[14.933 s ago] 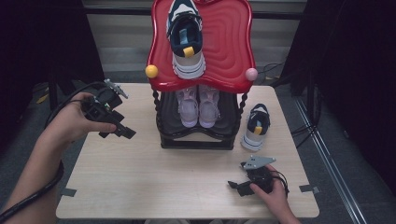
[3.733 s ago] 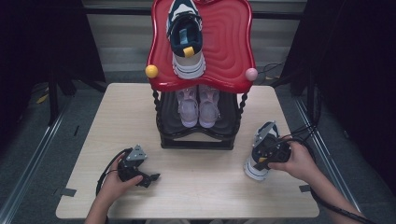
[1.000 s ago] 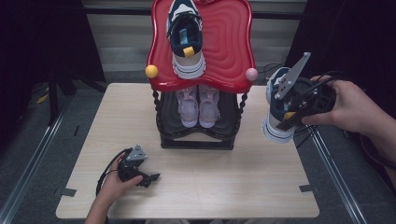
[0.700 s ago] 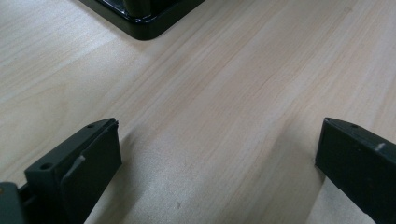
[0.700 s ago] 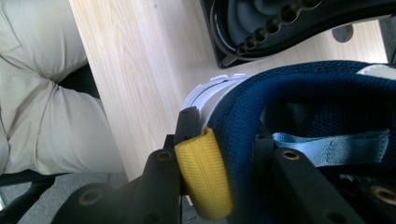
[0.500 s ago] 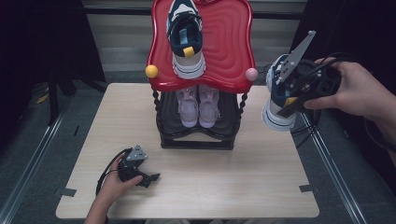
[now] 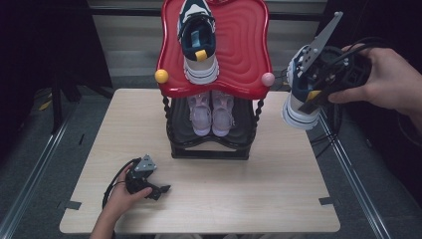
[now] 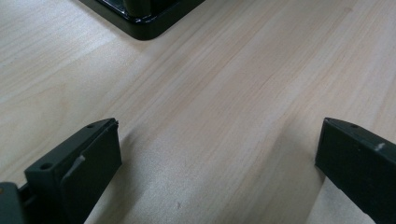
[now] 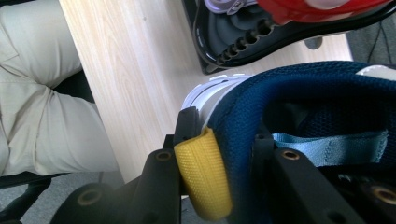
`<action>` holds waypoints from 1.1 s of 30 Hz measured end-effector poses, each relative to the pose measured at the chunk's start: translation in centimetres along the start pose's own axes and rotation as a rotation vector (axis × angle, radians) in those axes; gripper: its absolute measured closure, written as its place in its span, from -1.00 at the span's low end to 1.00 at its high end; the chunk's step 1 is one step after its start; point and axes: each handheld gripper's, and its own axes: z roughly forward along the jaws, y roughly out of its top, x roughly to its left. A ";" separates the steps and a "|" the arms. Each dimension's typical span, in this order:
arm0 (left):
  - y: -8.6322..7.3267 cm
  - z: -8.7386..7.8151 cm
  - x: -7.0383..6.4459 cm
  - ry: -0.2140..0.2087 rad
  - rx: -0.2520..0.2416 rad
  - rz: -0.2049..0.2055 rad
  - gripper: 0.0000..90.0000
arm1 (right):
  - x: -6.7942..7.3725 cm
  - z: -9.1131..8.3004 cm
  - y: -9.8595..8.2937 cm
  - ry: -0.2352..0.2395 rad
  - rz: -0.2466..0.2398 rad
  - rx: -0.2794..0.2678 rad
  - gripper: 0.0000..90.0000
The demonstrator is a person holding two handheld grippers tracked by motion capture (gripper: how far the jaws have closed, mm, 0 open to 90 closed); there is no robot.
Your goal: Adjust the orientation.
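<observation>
A navy and white sneaker [image 7: 300, 94] with a yellow heel tab [image 9: 203, 179] hangs in the air to the right of the red rack top, and my right gripper [image 7: 312, 92] is shut on its heel collar. In the right gripper view one jaw presses outside the heel and the other sits inside the shoe [image 9: 299, 107]. A matching sneaker [image 7: 198, 40] lies on the red upper shelf [image 7: 244, 55]. A pale pink pair [image 7: 212, 110] sits on the black lower shelf [image 7: 209, 144]. My left gripper [image 7: 158, 190] rests on the table [image 7: 249, 189] near the front left, open and holding nothing, as the left gripper view shows over bare wood [image 8: 210, 93].
The rack has twisted black posts and a yellow knob [image 7: 161, 76] and a pink knob [image 7: 267, 78] at the red shelf's corners. A corner of the rack's black base [image 8: 144, 18] shows ahead of the left gripper. The person's lap in light trousers [image 9: 42, 107] lies beyond the table edge.
My right gripper has lifted the sneaker from the table at the right up beside the red shelf and keeps edging higher. The left gripper stays resting at the front left.
</observation>
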 end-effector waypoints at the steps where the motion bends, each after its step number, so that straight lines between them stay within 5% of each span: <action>1: 0.0 0.0 0.0 0.003 -0.003 -0.001 -1.00 | -0.1 -0.2 0.1 0.000 0.005 0.000 0.60; 33: 0.0 0.0 0.0 0.005 -0.004 0.001 -1.00 | -1.1 -3.4 4.1 -0.058 -0.007 -0.015 0.59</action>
